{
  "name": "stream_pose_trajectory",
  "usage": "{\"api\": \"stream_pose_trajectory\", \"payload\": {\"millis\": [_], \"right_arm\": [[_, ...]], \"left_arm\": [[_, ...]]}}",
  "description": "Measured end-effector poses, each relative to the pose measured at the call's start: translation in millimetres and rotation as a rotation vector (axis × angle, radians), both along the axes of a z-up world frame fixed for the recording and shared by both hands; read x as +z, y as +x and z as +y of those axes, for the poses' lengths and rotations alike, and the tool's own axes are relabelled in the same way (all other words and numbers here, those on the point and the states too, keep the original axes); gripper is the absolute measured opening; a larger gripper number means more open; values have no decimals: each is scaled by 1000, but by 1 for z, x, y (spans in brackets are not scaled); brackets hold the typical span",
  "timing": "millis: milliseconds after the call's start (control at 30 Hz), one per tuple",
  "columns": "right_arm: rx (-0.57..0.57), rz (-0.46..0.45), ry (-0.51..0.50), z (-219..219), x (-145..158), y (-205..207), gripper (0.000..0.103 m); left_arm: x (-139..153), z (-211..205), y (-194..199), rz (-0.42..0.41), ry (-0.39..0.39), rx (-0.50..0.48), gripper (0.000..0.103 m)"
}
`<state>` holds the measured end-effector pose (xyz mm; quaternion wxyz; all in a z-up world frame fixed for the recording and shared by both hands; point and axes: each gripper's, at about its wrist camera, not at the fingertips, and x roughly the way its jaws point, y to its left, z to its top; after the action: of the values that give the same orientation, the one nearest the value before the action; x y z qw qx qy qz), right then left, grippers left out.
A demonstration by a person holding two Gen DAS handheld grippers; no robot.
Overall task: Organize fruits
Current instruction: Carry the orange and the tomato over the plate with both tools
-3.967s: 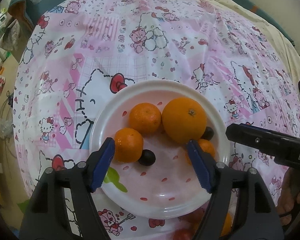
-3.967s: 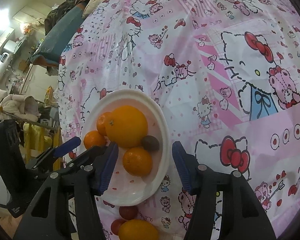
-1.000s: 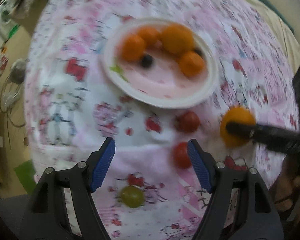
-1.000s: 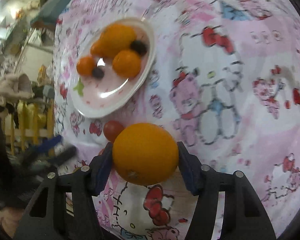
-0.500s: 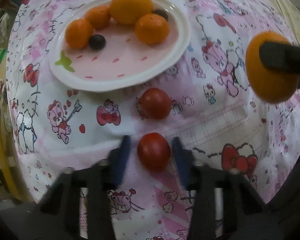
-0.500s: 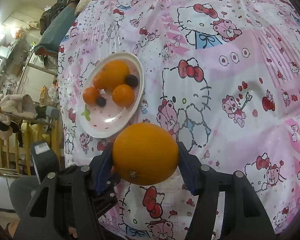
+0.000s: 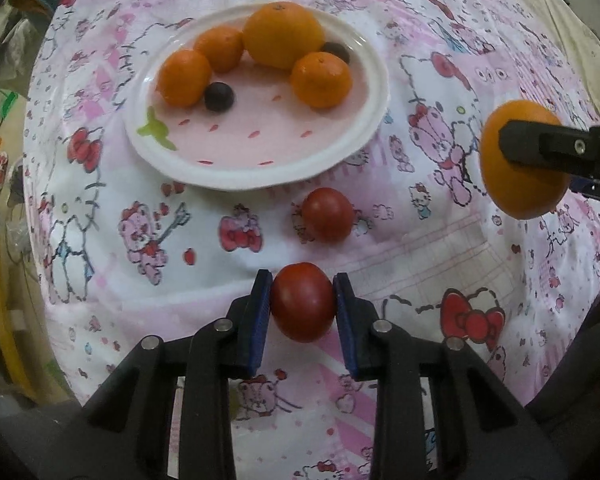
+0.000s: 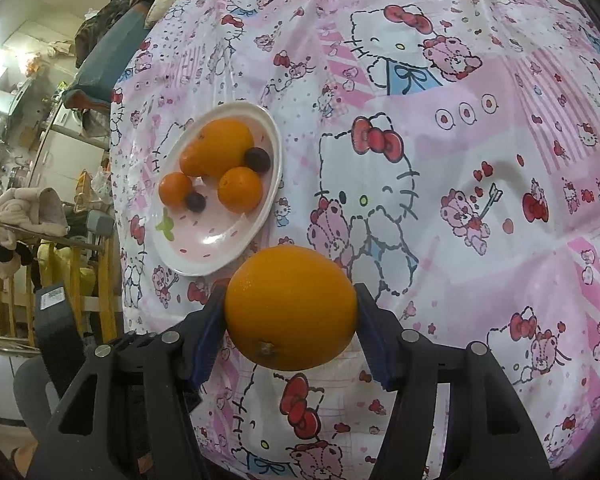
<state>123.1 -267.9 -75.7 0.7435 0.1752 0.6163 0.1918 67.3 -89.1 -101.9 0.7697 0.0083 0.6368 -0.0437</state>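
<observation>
A pink cartoon-print tablecloth fills both views. On it, in the upper middle of the left wrist view, sits a white plate holding oranges and two dark round fruits.

The large orange sits low and centre in the right wrist view, clamped at its widest part between the pads of the right gripper, which tilts downward above the cloth. It looks firm, fairly heavy and smooth-skinned, so a grip across the middle suits it.

The smaller red tomato is low and centre in the left wrist view, pressed between the blue pads of the left gripper, which points almost straight down. It probably bruises easily, so squeeze lightly. A second tomato lies loose just below the plate.
</observation>
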Motion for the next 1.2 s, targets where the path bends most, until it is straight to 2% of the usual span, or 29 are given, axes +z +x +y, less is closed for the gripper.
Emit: {"api": "stream_pose_trajectory", "payload": {"millis": [267,500,567,867,1200], "right_arm": [[-17,-11,1,-4,5,1,63],[-52,-43,22,-6,17,6,63],[-55,-60,31,-5,23,8,63],[-21,-165,63,14,54,13,63],[-16,-158,69,26,49,25,63]], "left_arm": [[21,49,-5,-48,-8,84,27],[44,87,-16,-133,-26,162,27],[55,102,-20,-135,-58,187,27],[90,94,6,-221,-79,203,27],[89,98,42,-219,-44,165,27]]}}
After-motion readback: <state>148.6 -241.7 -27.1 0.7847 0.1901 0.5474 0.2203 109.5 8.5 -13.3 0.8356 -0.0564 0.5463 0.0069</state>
